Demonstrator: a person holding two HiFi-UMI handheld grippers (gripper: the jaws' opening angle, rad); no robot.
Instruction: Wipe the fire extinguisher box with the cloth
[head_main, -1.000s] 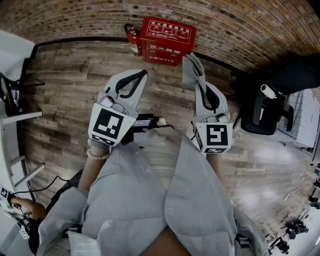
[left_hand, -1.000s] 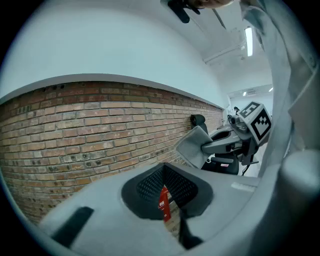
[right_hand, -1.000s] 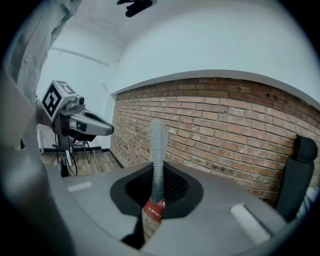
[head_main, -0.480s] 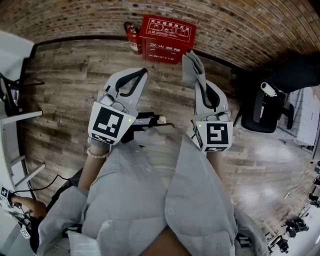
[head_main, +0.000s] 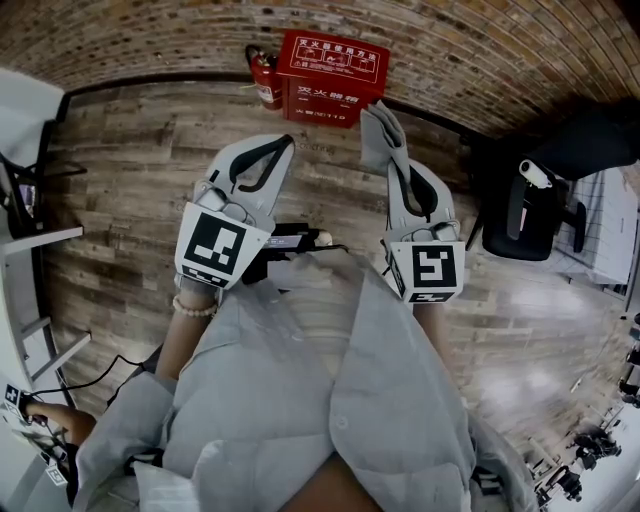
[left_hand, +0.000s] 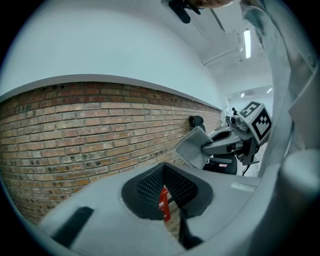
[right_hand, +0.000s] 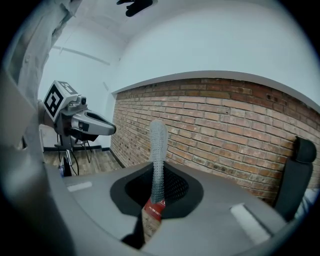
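Note:
The red fire extinguisher box (head_main: 333, 75) stands on the wood floor against the brick wall, with a red extinguisher (head_main: 265, 80) at its left side. My right gripper (head_main: 393, 165) is shut on a grey cloth (head_main: 378, 133) that sticks up past its tips, just short of the box's right front corner. In the right gripper view the cloth (right_hand: 158, 150) rises upright from the jaws, with a bit of the red box (right_hand: 152, 209) behind it. My left gripper (head_main: 287, 146) is shut and holds nothing, in front of the box; the left gripper view shows a red sliver (left_hand: 163, 205) through its slit.
A black office chair (head_main: 530, 215) stands at the right, close to my right gripper. The brick wall (head_main: 480, 60) runs behind the box. White furniture (head_main: 30, 200) and cables (head_main: 100, 370) are at the left. Wood floor lies between the grippers and the box.
Almost nothing has changed. The box and the cloth sit a few pixels higher in the head view, and both grippers keep their pose.

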